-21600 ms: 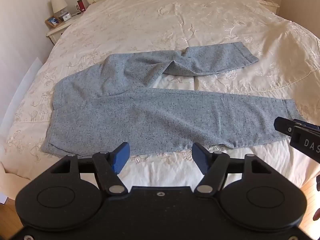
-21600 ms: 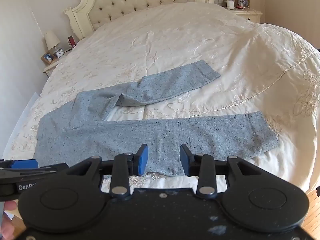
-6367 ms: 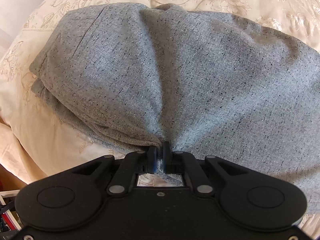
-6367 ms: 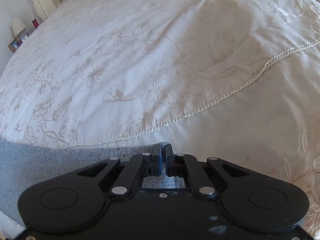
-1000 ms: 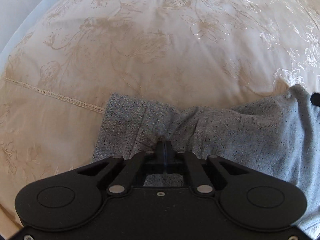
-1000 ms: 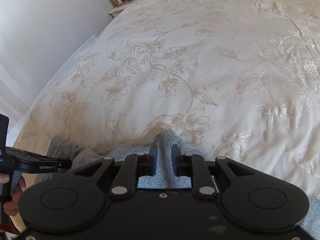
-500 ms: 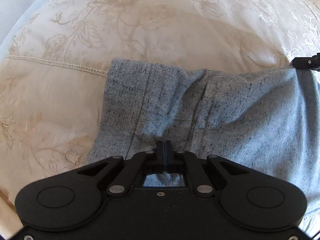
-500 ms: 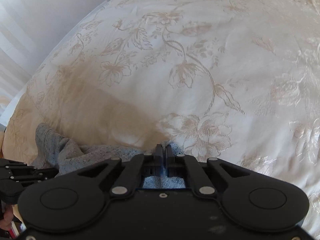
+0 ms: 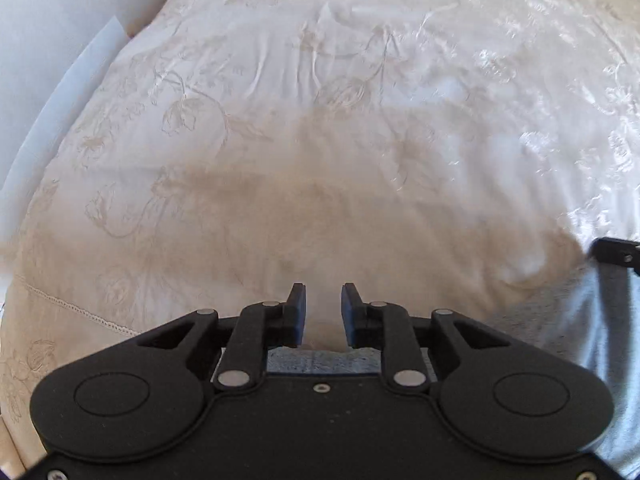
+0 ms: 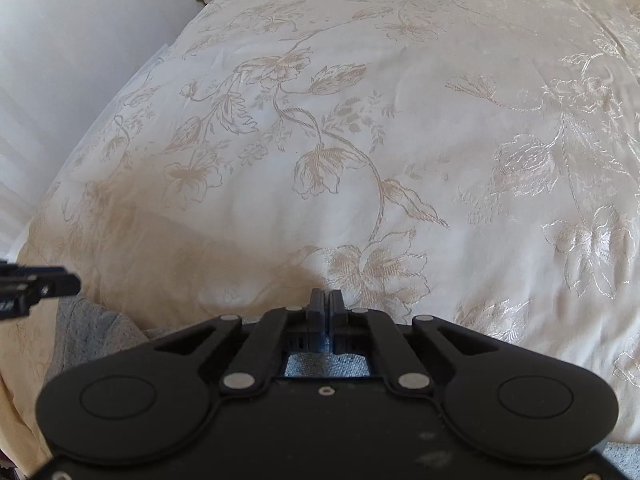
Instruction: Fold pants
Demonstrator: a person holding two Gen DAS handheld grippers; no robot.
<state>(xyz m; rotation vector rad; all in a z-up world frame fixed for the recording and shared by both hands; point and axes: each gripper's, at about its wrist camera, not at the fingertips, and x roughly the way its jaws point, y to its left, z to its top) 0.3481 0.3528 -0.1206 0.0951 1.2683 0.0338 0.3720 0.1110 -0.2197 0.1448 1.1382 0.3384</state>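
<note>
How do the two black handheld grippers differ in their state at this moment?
The left gripper has its blue-padded jaws apart and opening, with only the cream floral bedspread showing between them; the right gripper has its jaws shut. The grey speckled pants lie below and beside the left gripper, unclamped; whether the right gripper pinches the fabric is not clear. Both point down over the bed.
</note>
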